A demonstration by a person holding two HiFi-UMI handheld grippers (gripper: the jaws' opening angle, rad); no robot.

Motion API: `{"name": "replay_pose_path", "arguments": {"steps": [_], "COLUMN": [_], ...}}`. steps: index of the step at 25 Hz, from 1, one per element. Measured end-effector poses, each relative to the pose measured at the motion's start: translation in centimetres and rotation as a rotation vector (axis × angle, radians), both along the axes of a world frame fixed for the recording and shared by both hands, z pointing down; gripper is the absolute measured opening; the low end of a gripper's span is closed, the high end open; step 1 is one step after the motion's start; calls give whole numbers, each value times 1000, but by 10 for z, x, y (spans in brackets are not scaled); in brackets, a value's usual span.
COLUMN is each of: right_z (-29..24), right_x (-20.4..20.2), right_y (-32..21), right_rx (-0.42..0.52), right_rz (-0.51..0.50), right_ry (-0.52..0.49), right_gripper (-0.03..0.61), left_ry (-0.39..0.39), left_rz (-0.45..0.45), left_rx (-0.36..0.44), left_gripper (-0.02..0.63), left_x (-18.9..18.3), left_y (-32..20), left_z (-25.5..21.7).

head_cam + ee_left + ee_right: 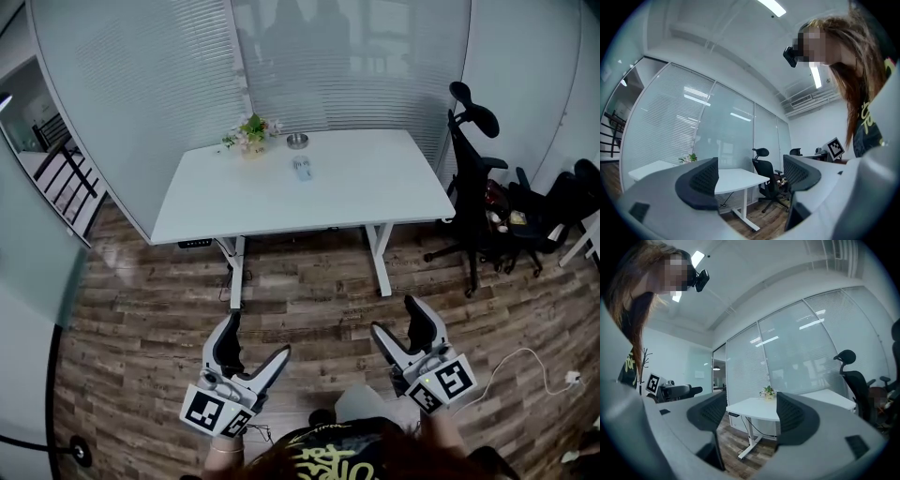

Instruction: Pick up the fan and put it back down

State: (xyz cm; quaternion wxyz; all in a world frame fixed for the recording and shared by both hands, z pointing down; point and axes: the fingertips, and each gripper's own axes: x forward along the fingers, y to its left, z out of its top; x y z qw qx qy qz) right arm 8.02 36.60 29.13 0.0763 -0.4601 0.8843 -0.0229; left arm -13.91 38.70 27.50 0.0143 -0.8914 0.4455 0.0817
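Both the left gripper (258,337) and the right gripper (395,316) hang low over the wood floor (309,281) at the bottom of the frame, well apart from the white table (375,187) at upper centre. I carry their fingers (701,180) spread wide with nothing between them, presumably ready to close on the fan (302,168). I take the fan to be the small pale object lying mid-table, just below a round dish (297,141) and near the flowers (251,133). The reach, I judge, is not yet made.
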Motion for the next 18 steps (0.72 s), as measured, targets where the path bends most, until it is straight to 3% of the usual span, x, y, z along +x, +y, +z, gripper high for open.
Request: {"name": "replay_pose_path", "arguments": {"steps": [6,18], "right_z": [1,-9], "right_x": [0,-8], "right_y": [-7,-80], "right_rx": [-3,26], "right_rz": [4,-71], "right_ry": [10,-29], "right_gripper": [317,316], "left_ry": [12,-5], "left_rz": [7,-24], "left_rx": [-3,24], "left_gripper": [420,420], "left_x": [0,4], "left_y": [-6,-68], "left_z": [4,-5]}}
